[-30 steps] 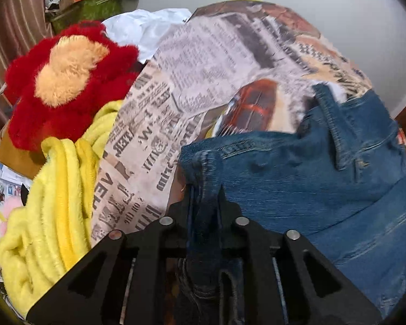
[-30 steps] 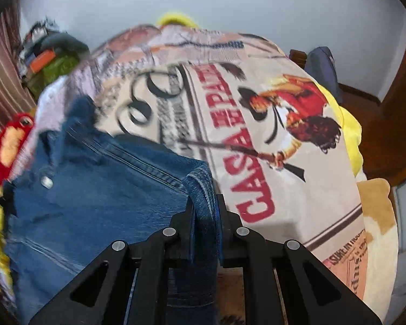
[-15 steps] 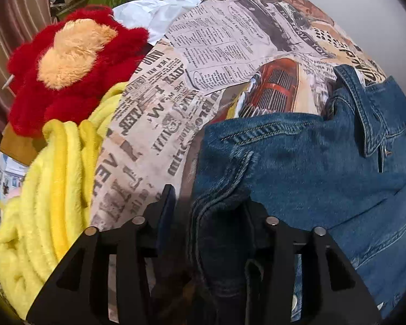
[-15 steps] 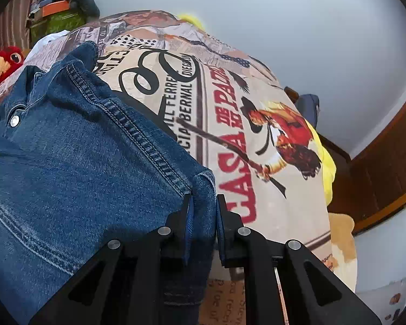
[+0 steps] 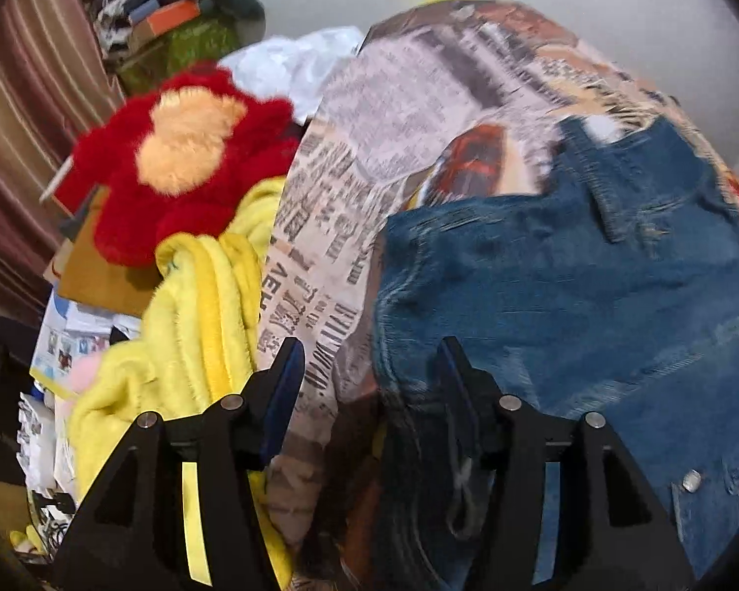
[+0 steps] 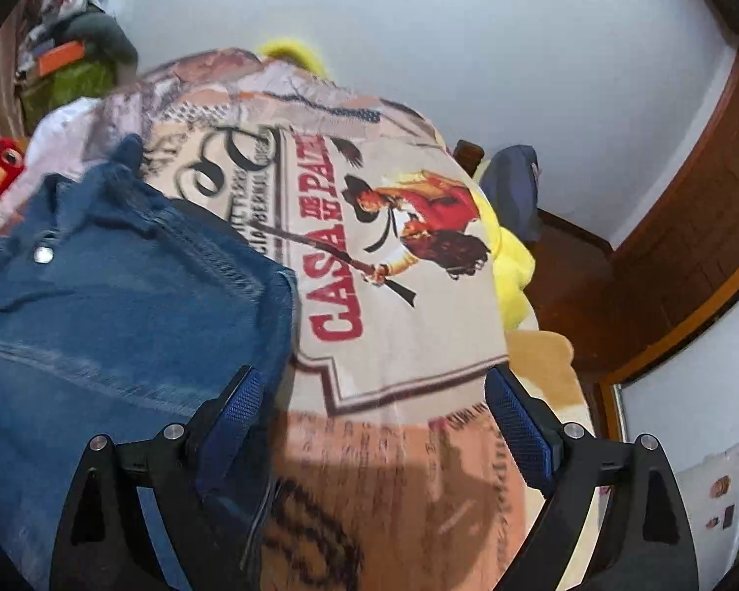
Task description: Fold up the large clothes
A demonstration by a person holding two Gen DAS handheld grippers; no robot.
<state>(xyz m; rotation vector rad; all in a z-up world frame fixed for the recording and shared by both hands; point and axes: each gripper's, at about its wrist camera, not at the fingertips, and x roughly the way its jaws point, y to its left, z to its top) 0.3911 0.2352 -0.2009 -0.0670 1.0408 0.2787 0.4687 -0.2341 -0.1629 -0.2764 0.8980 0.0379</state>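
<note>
Denim jacket [image 6: 123,305] lies on the "CASA" printed blanket [image 6: 399,344], released as both jaws just opened.

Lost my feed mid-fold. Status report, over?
Left gripper and right gripper both just opened, nothing pinched. Denim jacket lying on the printed blanket. Yellow plush crowds the left edge.

Plain pale grey wall [image 6: 468,49], brown-and-cream striped curtain [image 5: 19,123], dark reddish wooden floor [image 6: 566,276], brown wooden door frame [image 6: 689,226], soft even light.
</note>
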